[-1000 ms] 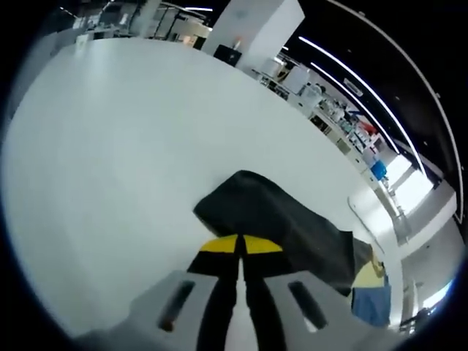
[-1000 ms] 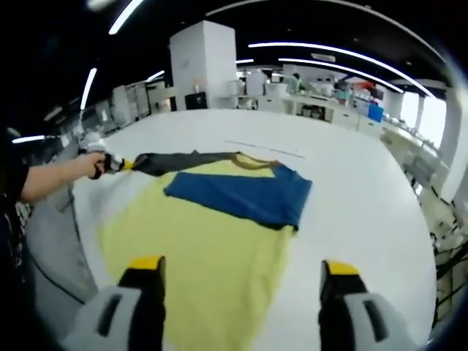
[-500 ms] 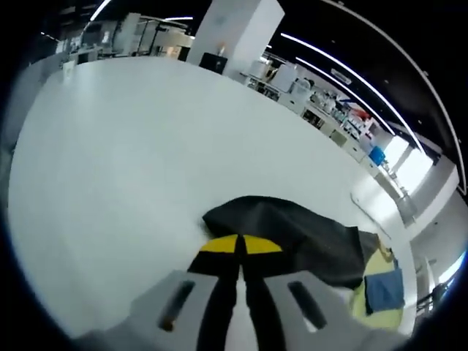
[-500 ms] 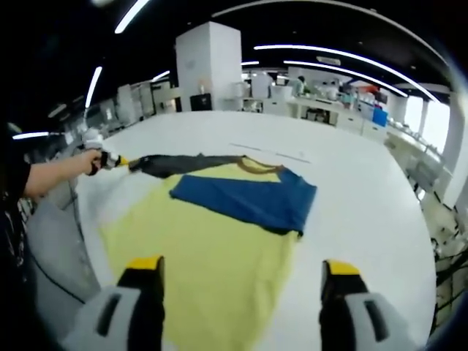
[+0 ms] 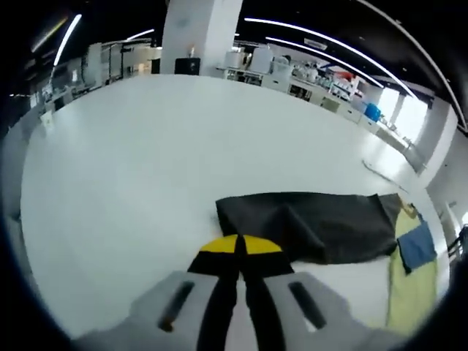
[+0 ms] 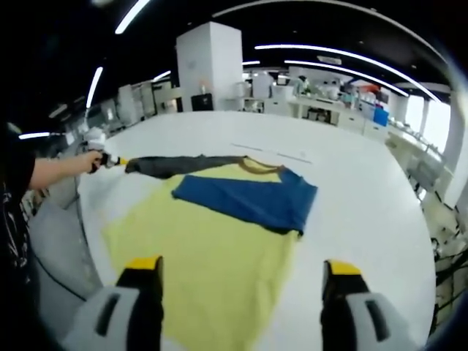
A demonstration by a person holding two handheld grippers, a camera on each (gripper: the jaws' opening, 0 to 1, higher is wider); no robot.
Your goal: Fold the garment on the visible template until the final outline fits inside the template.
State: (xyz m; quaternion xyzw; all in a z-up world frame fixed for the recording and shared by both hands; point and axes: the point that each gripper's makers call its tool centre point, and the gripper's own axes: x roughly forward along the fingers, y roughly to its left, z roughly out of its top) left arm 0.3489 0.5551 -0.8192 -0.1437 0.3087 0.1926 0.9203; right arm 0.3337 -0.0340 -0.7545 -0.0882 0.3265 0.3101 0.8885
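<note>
A garment with a yellow body (image 6: 212,256), a blue folded panel (image 6: 248,199) and a dark grey sleeve (image 6: 179,164) lies on the white table (image 6: 365,197). In the left gripper view the dark sleeve (image 5: 314,227) stretches out flat from my left gripper (image 5: 239,252), which is shut on its end. The right gripper view shows that left gripper (image 6: 110,160) at the far left, held by a person's hand and pulling the sleeve outward. My right gripper (image 6: 241,278) hovers open above the yellow body with nothing between its fingers. A thin template line (image 6: 267,151) runs behind the garment.
The white table (image 5: 131,146) reaches far out around the sleeve. Its edge (image 6: 62,248) runs close on the left of the garment, beside the person's arm (image 6: 55,172). Lab benches and a white pillar (image 6: 208,62) stand beyond the table.
The left gripper has drawn the dark sleeve farther out, so it lies longer and flatter. The right gripper has stayed open above the yellow body.
</note>
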